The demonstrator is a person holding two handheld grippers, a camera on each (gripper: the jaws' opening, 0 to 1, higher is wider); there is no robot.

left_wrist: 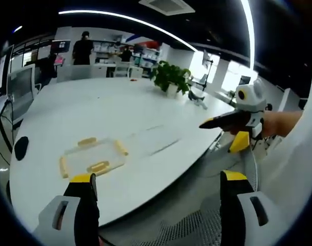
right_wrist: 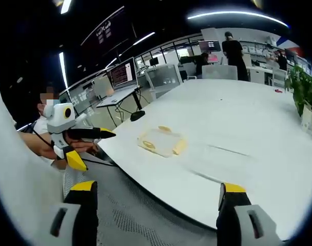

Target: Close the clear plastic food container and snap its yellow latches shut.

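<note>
Here the clear food container (left_wrist: 93, 157) lies flat on the big white table (left_wrist: 120, 110), near the table's edge, with its yellow latches (left_wrist: 63, 166) showing at the sides; whether they are snapped down cannot be told at this size. In the left gripper view, the left gripper (left_wrist: 157, 179) hangs off the table's edge with its yellow-tipped jaws spread wide and nothing between them, well apart from the container. The right gripper (left_wrist: 229, 132) comes in from the right, held in a hand (left_wrist: 279, 123), jaws parted and empty. In the right gripper view the container (right_wrist: 161, 141) sits past the table edge, and the right gripper (right_wrist: 155, 190) is likewise released. A potted plant (left_wrist: 170, 77) stands farther back on the table, and people stand at desks beyond.
</note>
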